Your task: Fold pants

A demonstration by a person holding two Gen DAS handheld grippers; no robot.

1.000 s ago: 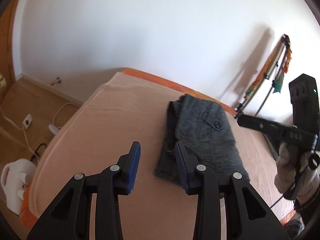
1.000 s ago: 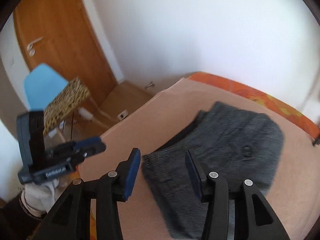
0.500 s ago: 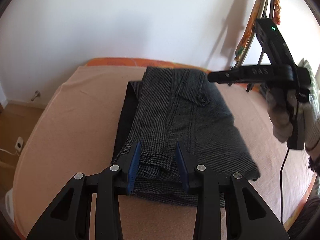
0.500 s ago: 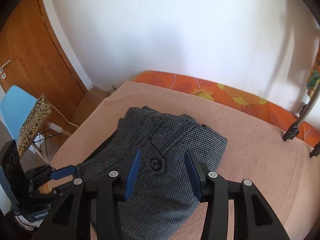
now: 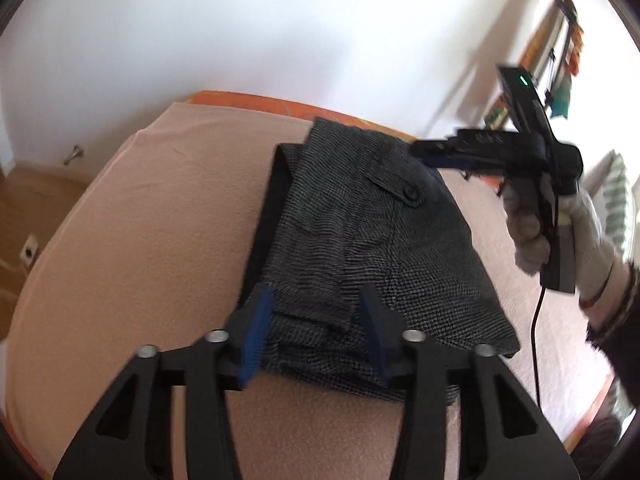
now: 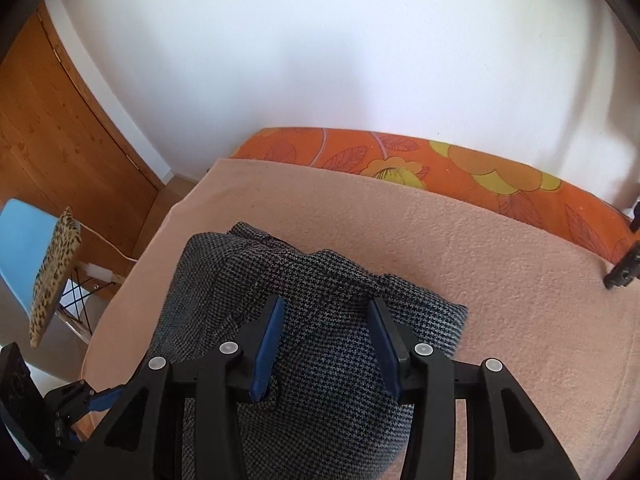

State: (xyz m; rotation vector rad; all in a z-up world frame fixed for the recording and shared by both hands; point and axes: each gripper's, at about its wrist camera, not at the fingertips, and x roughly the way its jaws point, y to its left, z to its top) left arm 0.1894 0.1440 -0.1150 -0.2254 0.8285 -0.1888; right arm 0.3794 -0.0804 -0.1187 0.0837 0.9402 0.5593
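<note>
The grey houndstooth pants (image 5: 360, 248) lie folded in a compact stack on the peach blanket (image 5: 140, 240) of the bed. A buttoned pocket flap faces up. My left gripper (image 5: 316, 336) is open and empty, its jaws spread over the stack's near edge. My right gripper (image 6: 326, 344) is open and empty, hovering over the pants (image 6: 304, 320) near their far end. It also shows in the left wrist view (image 5: 444, 156), held by a gloved hand above the stack's far right corner.
An orange flowered sheet (image 6: 460, 168) edges the bed by the white wall. A blue chair (image 6: 24, 240) with a leopard-print cushion and a wooden door (image 6: 52, 128) stand left. A folded drying rack (image 5: 560, 52) leans at the right. Wooden floor with cables lies left of the bed.
Both grippers have moved in over the folded pants from the near side. The right gripper has advanced toward the stack's far end. Both stay open.
</note>
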